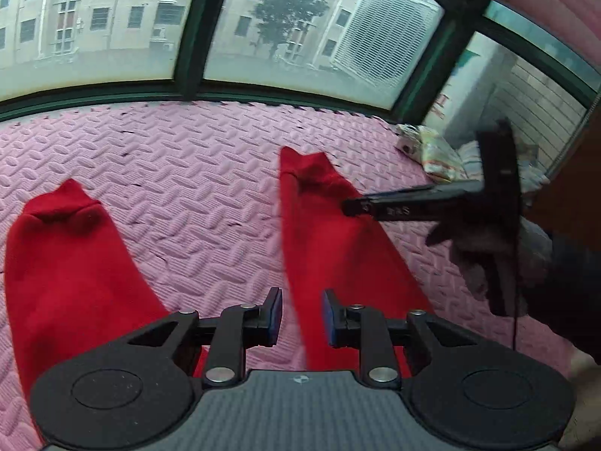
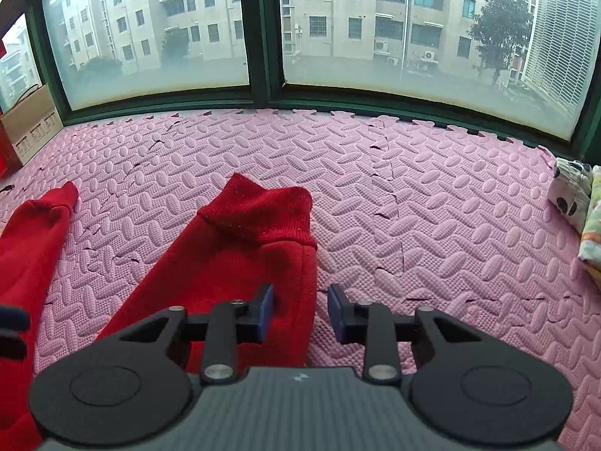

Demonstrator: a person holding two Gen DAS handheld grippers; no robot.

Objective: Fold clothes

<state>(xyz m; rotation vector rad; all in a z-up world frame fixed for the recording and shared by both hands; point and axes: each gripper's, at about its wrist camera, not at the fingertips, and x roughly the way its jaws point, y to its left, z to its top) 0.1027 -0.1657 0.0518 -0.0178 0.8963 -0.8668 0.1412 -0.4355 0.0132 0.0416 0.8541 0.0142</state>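
A red garment lies on the pink foam mat (image 1: pixel 188 158) with two long parts ending in ribbed cuffs. In the left wrist view one part (image 1: pixel 67 263) lies at the left and the other (image 1: pixel 326 233) runs up the middle. My left gripper (image 1: pixel 302 300) hovers over the near end of the middle part, jaws a little apart, and nothing is pinched. My right gripper (image 1: pixel 351 208) reaches in from the right, above that part's cuff. In the right wrist view the right gripper (image 2: pixel 300 297) is open over the right edge of the cuffed part (image 2: pixel 240 255). The other part (image 2: pixel 30 240) lies far left.
A green-framed window (image 2: pixel 263 37) runs along the mat's far edge. Folded patterned cloths (image 2: pixel 574 195) lie at the right edge, also seen in the left wrist view (image 1: pixel 435 154). A cardboard box (image 2: pixel 30 127) stands at the far left. A dark sleeve (image 1: pixel 563 263) holds the right gripper.
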